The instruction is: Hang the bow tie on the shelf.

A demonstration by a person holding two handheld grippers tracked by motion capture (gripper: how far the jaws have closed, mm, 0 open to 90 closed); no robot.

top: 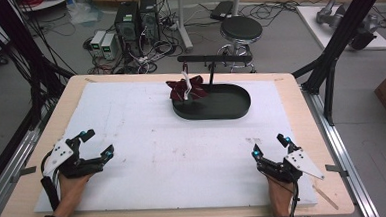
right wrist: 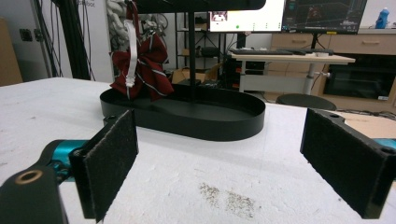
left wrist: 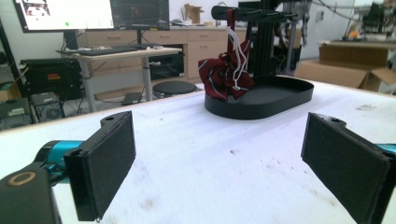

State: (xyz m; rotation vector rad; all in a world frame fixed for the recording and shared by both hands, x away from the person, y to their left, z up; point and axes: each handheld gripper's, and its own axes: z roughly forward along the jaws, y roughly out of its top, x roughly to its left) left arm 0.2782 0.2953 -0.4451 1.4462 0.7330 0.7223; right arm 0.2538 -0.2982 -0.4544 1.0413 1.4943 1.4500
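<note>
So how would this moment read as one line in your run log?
left gripper: open, resting | right gripper: open, resting | red bow: hanging on stand over black tray

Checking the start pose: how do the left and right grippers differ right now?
The left gripper sits at the table's left edge, the right gripper near its right. The left gripper's jaws angle toward the table's middle; the right gripper's point more straight up the table at the tray. Both have jaws open wide, hold nothing, and face the bow hanging on the stand.
</note>
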